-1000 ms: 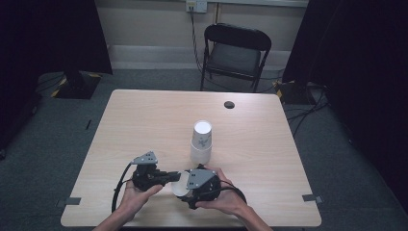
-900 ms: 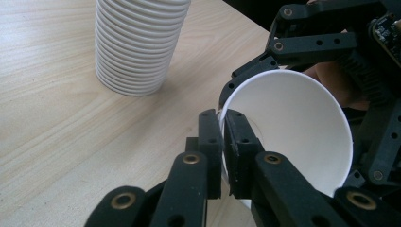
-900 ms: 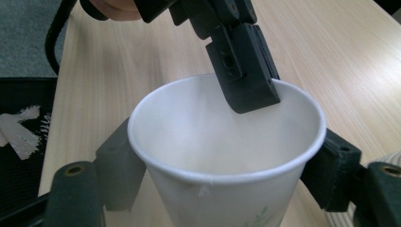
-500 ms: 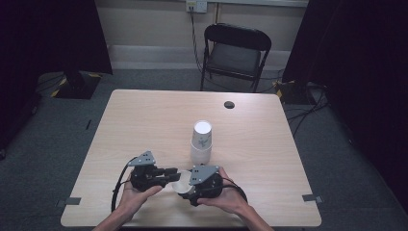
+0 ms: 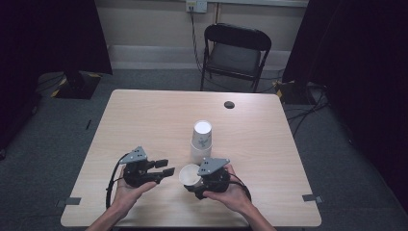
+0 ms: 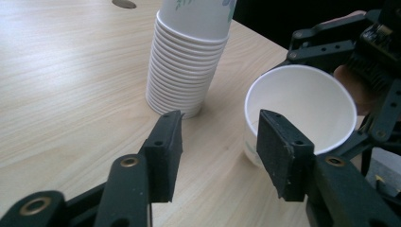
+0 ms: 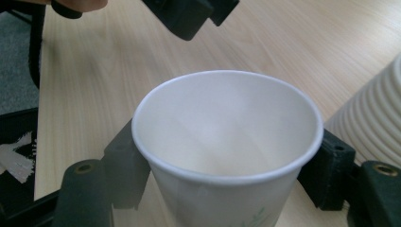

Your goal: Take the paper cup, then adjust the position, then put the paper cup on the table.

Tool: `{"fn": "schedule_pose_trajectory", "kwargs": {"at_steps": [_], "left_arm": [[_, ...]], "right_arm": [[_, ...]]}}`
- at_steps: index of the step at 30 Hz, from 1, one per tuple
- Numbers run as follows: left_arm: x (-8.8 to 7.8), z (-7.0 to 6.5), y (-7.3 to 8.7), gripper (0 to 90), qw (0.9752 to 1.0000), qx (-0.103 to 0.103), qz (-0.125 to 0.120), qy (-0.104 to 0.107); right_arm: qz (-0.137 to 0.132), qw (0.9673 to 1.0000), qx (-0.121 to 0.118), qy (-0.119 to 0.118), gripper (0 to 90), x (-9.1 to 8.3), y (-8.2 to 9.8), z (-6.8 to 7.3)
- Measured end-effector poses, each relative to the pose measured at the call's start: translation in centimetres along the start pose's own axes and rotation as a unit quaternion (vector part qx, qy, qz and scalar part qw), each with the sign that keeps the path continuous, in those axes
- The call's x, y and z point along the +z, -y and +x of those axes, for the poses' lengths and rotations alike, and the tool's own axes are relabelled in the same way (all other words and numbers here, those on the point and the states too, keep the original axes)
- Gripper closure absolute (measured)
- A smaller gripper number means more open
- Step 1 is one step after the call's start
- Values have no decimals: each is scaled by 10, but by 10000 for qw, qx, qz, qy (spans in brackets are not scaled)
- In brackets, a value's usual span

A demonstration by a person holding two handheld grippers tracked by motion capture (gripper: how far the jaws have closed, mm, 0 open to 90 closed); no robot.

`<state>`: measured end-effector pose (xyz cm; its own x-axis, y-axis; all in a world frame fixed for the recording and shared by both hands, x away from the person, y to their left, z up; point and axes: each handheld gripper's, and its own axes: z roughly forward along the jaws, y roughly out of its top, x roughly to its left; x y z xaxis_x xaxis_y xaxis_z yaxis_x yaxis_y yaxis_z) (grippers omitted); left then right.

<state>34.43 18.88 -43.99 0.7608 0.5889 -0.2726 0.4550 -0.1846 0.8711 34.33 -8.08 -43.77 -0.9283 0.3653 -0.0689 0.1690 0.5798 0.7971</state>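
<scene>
Wooden table (image 5: 144, 115), cup (image 5: 189, 174) in right gripper (image 5: 195, 177)

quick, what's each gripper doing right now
Left gripper: open, fingers just opened, nothing between them.
Right gripper: shut on the paper cup.

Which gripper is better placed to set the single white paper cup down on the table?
Right. The right gripper grips the single white paper cup; the left gripper has just been opening, empty.

a stack of cups (image 5: 201, 141) stands mid worktop (image 5: 144, 115). just before it, a single cup (image 5: 189, 174) sits between the left hand-held gripper (image 5: 164, 167) and the right hand-held gripper (image 5: 195, 179). a chair (image 5: 235, 53) stands behind the worktop.
</scene>
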Motion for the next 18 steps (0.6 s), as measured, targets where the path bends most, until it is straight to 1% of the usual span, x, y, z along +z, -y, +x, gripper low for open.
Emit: {"fn": "schedule_pose_trajectory", "kwargs": {"at_steps": [3, 4, 5, 6, 7, 9, 10, 14, 15, 17, 18], "left_arm": [[0, 1, 1, 467, 9999, 58, -3, -128], [-1, 1, 1, 452, 9997, 104, -4, -229], [-1, 1, 1, 434, 9995, 119, -12, -305], [-1, 1, 1, 425, 9995, 119, -12, -305], [-2, 3, 0, 424, 9991, 156, 13, -392], [-4, 4, 0, 403, 9986, 138, 6, -518], [-5, 5, 0, 395, 9985, 124, -8, -540], [-7, 9, 1, 389, 9976, 118, 34, -687], [-7, 10, 1, 388, 9975, 104, 38, -701], [-7, 13, 2, 386, 9976, 110, 101, -678], [-7, 14, 2, 385, 9972, 141, 114, -719]], "right_arm": [[-118, 9997, 197, 20, 290, -5, 1, -3], [-140, 9996, 246, 38, 291, -7, 2, -4], [-160, 9994, 275, 117, 291, -9, 2, -5], [-197, 9992, 322, 149, 293, -12, 3, -7], [-240, 9989, 384, 143, 293, -15, 3, -9], [-291, 9983, 480, 182, 296, -22, 6, -12], [-306, 9981, 504, 191, 297, -24, 8, -13], [-351, 9968, 620, 350, 301, -33, 15, -18], [-365, 9964, 651, 400, 301, -36, 16, -19], [-387, 9960, 684, 423, 304, -40, 17, -22], [-382, 9957, 691, 481, 304, -43, 18, -23]]}}
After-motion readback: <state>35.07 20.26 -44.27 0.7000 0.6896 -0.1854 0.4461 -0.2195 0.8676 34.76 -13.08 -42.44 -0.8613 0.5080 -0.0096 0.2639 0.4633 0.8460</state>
